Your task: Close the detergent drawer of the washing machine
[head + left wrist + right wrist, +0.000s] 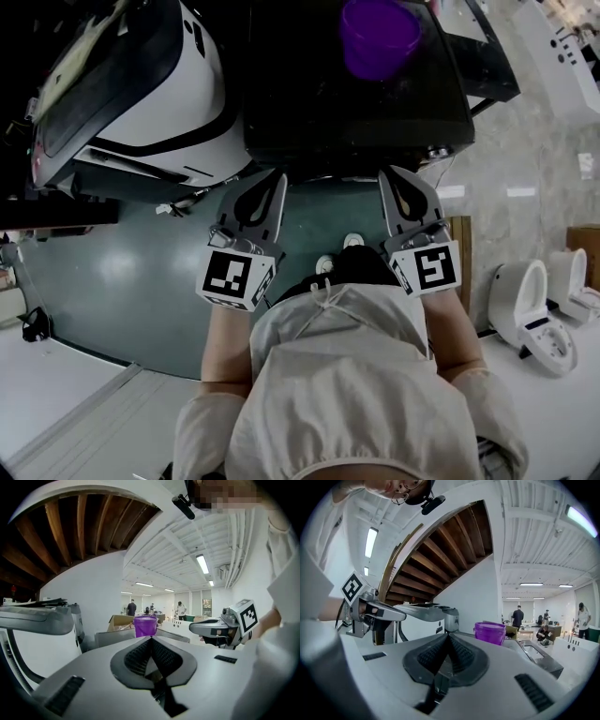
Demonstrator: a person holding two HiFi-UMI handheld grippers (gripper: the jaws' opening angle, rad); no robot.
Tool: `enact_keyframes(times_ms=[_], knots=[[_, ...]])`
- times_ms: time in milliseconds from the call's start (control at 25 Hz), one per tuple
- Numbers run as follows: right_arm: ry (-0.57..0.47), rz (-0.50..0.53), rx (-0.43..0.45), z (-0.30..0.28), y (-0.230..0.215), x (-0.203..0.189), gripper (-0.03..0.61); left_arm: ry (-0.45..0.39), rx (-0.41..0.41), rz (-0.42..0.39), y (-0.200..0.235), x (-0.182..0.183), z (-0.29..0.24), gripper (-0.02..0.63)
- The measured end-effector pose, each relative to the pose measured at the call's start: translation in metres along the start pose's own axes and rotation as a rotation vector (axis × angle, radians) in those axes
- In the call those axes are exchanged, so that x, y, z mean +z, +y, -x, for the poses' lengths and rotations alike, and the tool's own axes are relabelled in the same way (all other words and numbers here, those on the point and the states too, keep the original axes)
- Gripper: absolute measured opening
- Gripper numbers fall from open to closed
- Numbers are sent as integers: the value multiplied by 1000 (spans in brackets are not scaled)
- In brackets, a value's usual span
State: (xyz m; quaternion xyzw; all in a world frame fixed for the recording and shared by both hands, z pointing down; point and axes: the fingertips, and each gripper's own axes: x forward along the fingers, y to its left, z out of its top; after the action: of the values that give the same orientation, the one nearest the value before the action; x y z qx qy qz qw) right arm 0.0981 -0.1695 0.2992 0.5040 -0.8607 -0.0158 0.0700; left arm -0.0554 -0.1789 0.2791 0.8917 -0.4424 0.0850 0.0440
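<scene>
Two machines fill the top of the head view: a dark washing machine (356, 112) at 12 o'clock and a white appliance (159, 103) at 10 o'clock, both standing on a green floor (122, 281). A person in a pale top faces them with the left gripper (272, 183) and right gripper (392, 180) raised side by side, just short of the dark machine's near edge and touching nothing. A purple cup (379, 36) sits on that machine's lid, at 12 o'clock from the right gripper.

Each gripper's own view shows its fingers (138, 656) pressed together at the tips with nothing between them; the right pair (461, 656) is the same.

No view shows the detergent drawer. It is probably on the machine's front face, below the near edge and out of sight from above, and which side it sits on cannot be told.

Closing it likely calls for lowering one gripper to the front panel and leaving the fingers shut as a blunt pusher. The push should meet the drawer front squarely at its middle and run straight along the slide until the drawer is flush. An off-centre shove could jam it, and a high approach could knock the cup.
</scene>
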Motion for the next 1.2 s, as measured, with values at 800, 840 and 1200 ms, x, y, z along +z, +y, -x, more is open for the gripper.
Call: enact_keyframes(times_ms=[800,840,1200], knots=[[-71,-26,-65,25,2,37,0,-53,-14,17,1,19,26,18],[-67,-24,-59,24,3,37,0,-53,-14,18,1,20,26,18],[-50,-5,-60,18,13,34,0,-45,-42,18,-1,18,30,18]])
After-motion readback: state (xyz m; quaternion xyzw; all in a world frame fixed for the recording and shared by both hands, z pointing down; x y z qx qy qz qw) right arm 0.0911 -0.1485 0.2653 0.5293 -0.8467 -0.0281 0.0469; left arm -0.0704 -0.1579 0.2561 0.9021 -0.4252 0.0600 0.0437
